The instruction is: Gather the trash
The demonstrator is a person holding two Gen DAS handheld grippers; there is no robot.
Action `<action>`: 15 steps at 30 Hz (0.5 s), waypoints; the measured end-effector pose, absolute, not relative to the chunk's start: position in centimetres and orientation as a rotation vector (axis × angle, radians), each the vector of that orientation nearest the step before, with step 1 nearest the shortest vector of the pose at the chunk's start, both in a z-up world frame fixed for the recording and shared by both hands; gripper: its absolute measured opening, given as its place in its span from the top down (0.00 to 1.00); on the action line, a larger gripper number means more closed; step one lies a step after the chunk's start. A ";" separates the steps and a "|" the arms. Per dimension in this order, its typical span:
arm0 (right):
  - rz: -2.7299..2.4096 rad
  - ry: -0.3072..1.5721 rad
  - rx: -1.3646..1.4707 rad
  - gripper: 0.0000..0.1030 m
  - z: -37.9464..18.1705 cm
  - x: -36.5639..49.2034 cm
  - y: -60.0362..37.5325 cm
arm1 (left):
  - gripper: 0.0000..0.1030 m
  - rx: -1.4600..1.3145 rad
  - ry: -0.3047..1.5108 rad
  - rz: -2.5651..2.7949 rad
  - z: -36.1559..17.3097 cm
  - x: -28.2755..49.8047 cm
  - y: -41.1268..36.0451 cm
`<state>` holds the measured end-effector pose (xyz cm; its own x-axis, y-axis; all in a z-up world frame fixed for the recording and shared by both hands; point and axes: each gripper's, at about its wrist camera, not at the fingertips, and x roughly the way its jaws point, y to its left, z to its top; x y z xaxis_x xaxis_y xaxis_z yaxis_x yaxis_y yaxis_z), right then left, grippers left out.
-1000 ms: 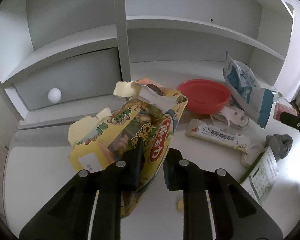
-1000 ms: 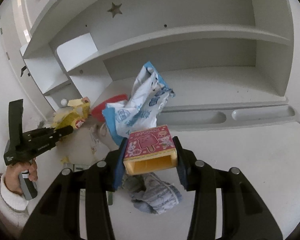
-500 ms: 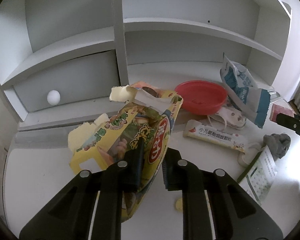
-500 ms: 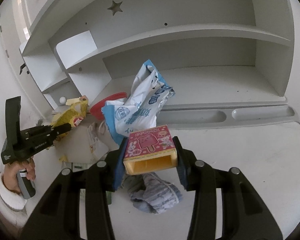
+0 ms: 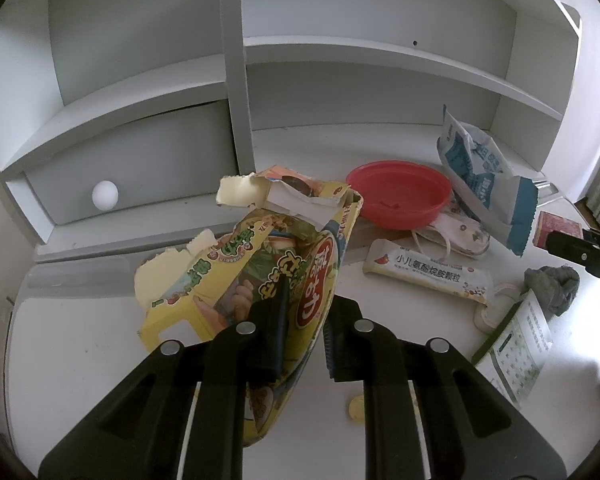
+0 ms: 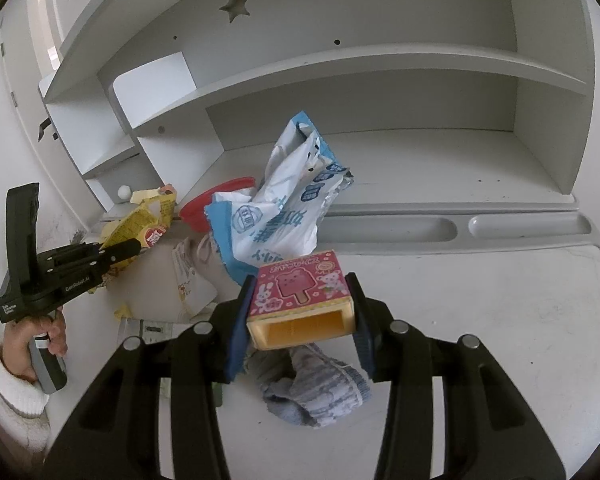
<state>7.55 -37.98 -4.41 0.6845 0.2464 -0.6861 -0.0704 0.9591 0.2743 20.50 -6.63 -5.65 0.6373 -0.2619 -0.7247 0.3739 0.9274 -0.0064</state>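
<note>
My left gripper (image 5: pixel 304 320) is shut on a torn yellow snack box (image 5: pixel 252 264), held up above the white desk (image 5: pixel 68 360); the same yellow box (image 6: pixel 140 228) and left gripper (image 6: pixel 134 245) show at the left of the right wrist view. My right gripper (image 6: pixel 300 312) is shut on a small pink ice-cream box (image 6: pixel 300 288), its open end facing the camera, lifted over a crumpled grey-blue cloth (image 6: pixel 320 384). A blue and white bag (image 5: pixel 484 168) stands behind it, and the blue and white bag (image 6: pixel 284 208) leans by a red bowl (image 5: pixel 400 194).
A white sachet box (image 5: pixel 428 276), a printed leaflet (image 5: pixel 516 348), a small patterned shoe (image 5: pixel 456 232) and a yellow scrap (image 5: pixel 356 408) lie on the desk. A white ball (image 5: pixel 105 195) sits in the low shelf. Shelving rises behind; a pen tray (image 6: pixel 528 224) runs along the right.
In the left wrist view the scene has shifted slightly downward and left; the yellow box stays gripped. The right gripper and pink box look unchanged.
</note>
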 end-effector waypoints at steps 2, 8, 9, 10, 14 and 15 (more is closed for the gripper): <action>0.180 0.800 0.233 0.58 -4.4 7.5 -37.9 | 0.86 0.150 0.803 -0.369 -5.7 20.6 -6.6; 0.185 0.800 0.236 0.58 -4.4 7.5 -37.9 | 0.86 0.153 0.803 -0.370 -5.7 20.6 -6.6; 0.184 0.800 0.237 0.58 -4.4 7.5 -37.9 | 0.86 0.153 0.804 -0.370 -5.7 20.6 -6.6; 0.183 0.801 0.237 0.58 -4.4 7.6 -37.9 | 0.86 0.153 0.804 -0.371 -5.7 20.7 -6.6; 0.196 0.818 0.235 0.58 -4.7 7.9 -37.6 | 0.86 0.152 0.805 -0.370 -5.7 20.6 -6.6; 0.202 0.819 0.239 0.58 -4.7 7.9 -37.5 | 0.86 0.151 0.806 -0.370 -5.7 20.6 -6.6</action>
